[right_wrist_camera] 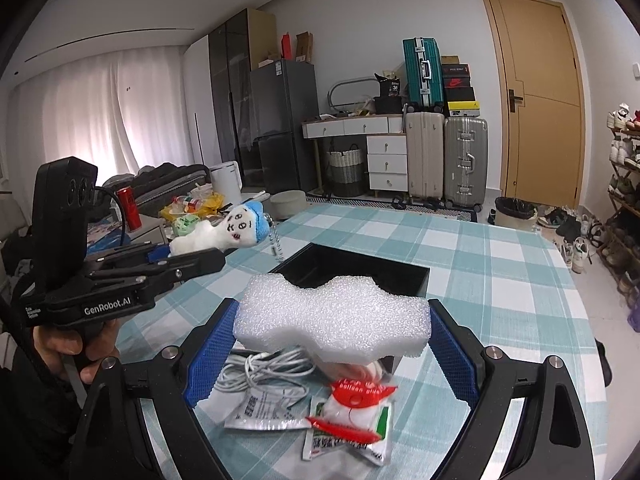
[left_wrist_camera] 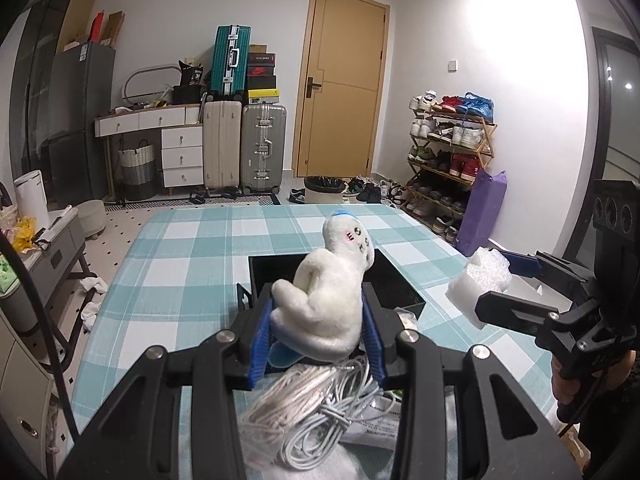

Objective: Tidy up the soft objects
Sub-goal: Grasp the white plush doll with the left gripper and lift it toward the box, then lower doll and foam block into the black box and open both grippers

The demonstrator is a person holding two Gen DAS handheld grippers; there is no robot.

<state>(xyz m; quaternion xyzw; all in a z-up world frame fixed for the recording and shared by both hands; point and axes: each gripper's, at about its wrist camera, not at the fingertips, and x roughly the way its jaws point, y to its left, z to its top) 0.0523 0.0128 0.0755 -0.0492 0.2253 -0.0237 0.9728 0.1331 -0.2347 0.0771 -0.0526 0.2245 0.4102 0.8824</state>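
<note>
My left gripper (left_wrist_camera: 318, 320) is shut on a white plush toy (left_wrist_camera: 328, 292) with a blue cap and holds it above the table, just short of the black bin (left_wrist_camera: 400, 292). In the right wrist view the toy (right_wrist_camera: 224, 232) sticks out of the left gripper (right_wrist_camera: 192, 258), with a bead chain hanging from it. My right gripper (right_wrist_camera: 334, 328) is shut on a white foam block (right_wrist_camera: 334, 316) and holds it above the near edge of the black bin (right_wrist_camera: 360, 272). In the left wrist view the foam (left_wrist_camera: 478, 284) sits in the right gripper (left_wrist_camera: 500, 284).
The table has a teal checked cloth (right_wrist_camera: 480, 280). Under the grippers lie a coiled white cable (right_wrist_camera: 264, 368), white string (left_wrist_camera: 296, 404) and plastic packets (right_wrist_camera: 352, 416). Suitcases, a door and a shoe rack (left_wrist_camera: 448, 160) stand beyond the table.
</note>
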